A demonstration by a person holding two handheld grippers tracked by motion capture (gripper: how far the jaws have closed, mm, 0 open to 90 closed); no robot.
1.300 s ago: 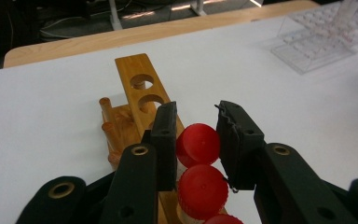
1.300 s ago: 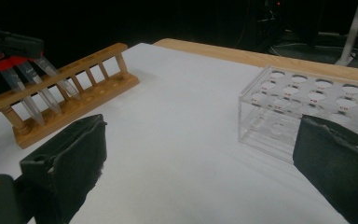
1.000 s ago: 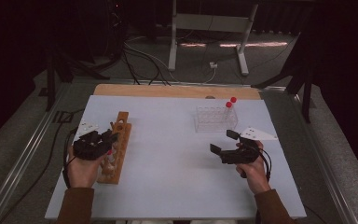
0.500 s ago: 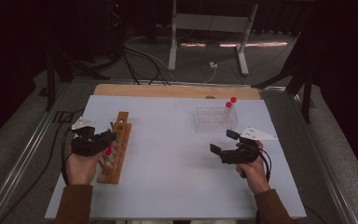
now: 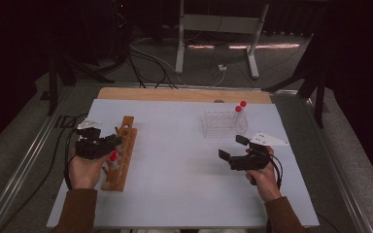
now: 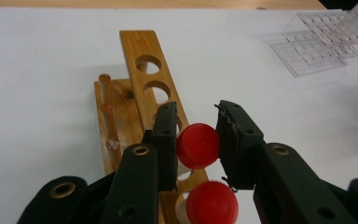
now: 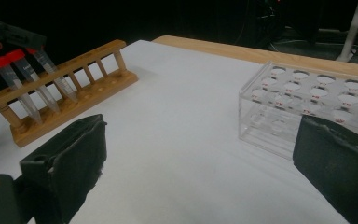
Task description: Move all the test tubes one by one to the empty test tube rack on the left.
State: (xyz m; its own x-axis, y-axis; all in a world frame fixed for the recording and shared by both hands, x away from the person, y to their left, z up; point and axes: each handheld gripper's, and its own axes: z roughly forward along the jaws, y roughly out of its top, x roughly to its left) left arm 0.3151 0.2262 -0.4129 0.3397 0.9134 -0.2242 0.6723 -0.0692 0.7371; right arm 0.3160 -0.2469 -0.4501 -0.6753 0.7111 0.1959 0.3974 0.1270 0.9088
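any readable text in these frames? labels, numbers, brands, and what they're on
No text can be read anywhere.
Clear plastic rack: small red marks by the wells, too blurred to read.
Red-capped tubes in the wooden rack: faint graduation marks on the walls, too small to read.
Red cap between the left tongs: plain, no print.
Right tongs: no marking visible.
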